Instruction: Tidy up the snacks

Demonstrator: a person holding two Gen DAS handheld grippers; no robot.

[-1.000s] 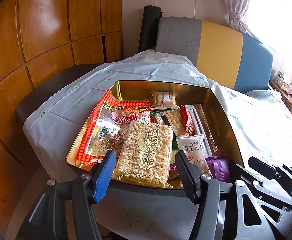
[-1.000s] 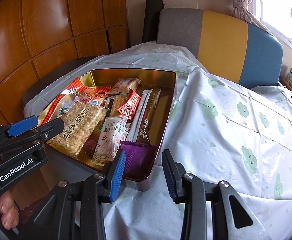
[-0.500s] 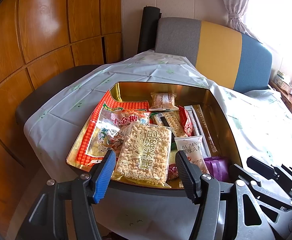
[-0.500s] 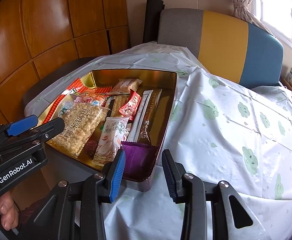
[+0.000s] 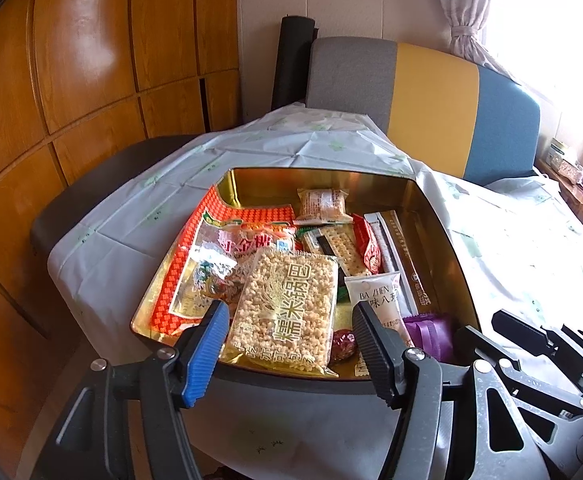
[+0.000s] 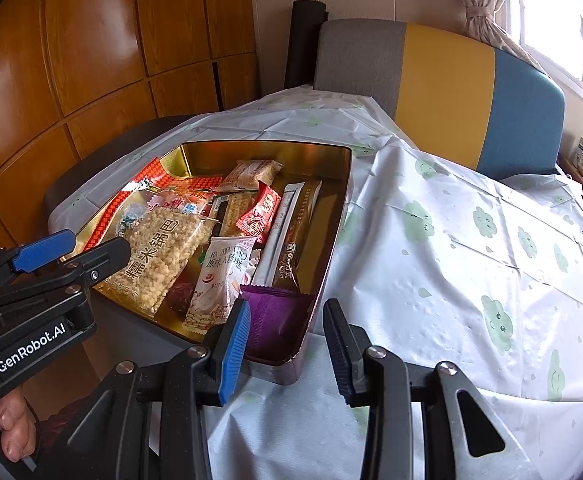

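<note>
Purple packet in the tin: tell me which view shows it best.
The right wrist view. There the purple packet lies nearly whole in the gold tin's near corner, just past the open right gripper. In the left wrist view only its top shows, partly behind the left gripper's finger.

Glossy orange-brown wooden wall panels (image 5: 91,80) stood left; a grey, yellow and blue upholstered bench back (image 6: 443,92) stood far, beside a bright curtained window (image 5: 539,20) at right.

The left gripper (image 5: 287,340) and right gripper (image 6: 285,344) are black, with silver screws. Each has one blue pad and one black pad. White letters say "GenRobot.AI".
</note>
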